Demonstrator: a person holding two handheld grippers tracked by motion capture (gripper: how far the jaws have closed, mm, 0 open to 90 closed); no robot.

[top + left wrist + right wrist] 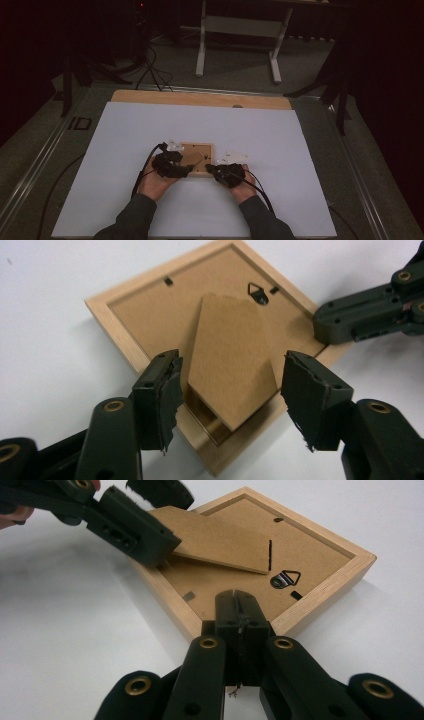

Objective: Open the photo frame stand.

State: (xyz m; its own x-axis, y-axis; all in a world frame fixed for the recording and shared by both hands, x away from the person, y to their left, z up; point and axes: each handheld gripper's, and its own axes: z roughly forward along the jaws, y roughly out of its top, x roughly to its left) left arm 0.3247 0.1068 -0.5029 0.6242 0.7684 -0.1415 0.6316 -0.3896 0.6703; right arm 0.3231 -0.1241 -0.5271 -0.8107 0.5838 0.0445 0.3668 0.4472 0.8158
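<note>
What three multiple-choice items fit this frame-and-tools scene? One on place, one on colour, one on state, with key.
1. Where does the picture frame lie?
A. on the white board
B. on the floor
C. on a shelf

2. What colour is the stand flap on the frame's back?
A. blue
B. brown
C. white

3. How stands the right tool?
A. wide open
B. holding the flap
C. shut, tip at the frame's edge

Key: 1 A, the high view shows it flat on the board; 2 B, cardboard brown in both gripper views; 3 C, its jaws meet with no gap, while the left tool stands open around the flap.
</note>
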